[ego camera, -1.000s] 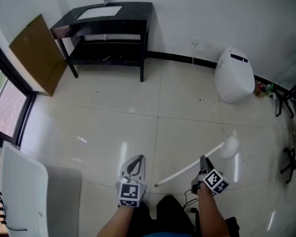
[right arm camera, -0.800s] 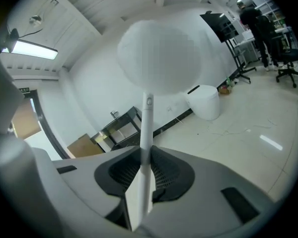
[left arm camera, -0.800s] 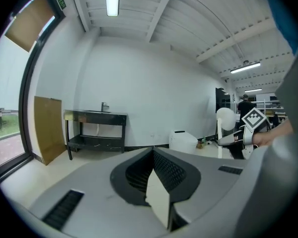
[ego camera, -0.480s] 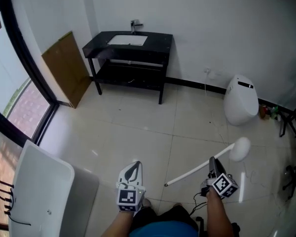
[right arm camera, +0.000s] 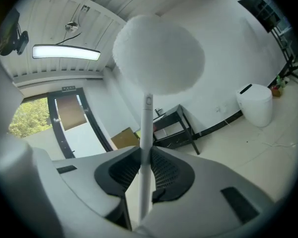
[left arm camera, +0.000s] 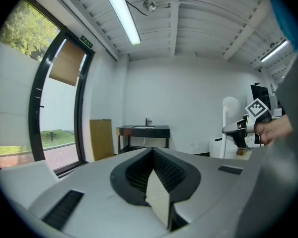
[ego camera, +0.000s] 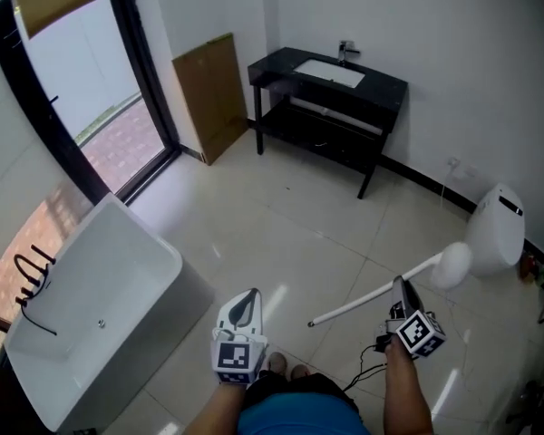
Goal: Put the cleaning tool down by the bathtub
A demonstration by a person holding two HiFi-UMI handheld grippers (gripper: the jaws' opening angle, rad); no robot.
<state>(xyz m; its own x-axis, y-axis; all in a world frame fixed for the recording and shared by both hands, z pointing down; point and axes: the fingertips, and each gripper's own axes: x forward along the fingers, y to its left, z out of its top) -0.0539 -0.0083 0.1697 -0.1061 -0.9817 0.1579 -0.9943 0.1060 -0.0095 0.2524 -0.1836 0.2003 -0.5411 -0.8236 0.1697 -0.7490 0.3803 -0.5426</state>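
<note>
The brush (ego camera: 381, 290) hangs above the floor at 4 o'clock in the head view. Its thin white handle is clamped in the right tongs (ego camera: 401, 290), and its fluffy head points toward the toilet (ego camera: 496, 229) at 3 o'clock. The left tongs (ego camera: 247, 303), at 6 o'clock, are closed on nothing. The bathtub (ego camera: 154, 324) lies at 8 o'clock, well apart from the brush.

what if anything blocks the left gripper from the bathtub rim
Likely yes, nothing blocks it. The left gripper is shut and empty, and only bare floor lies between it and the bathtub on its left. It is apart from the rim, so a step closer may be needed.
</note>
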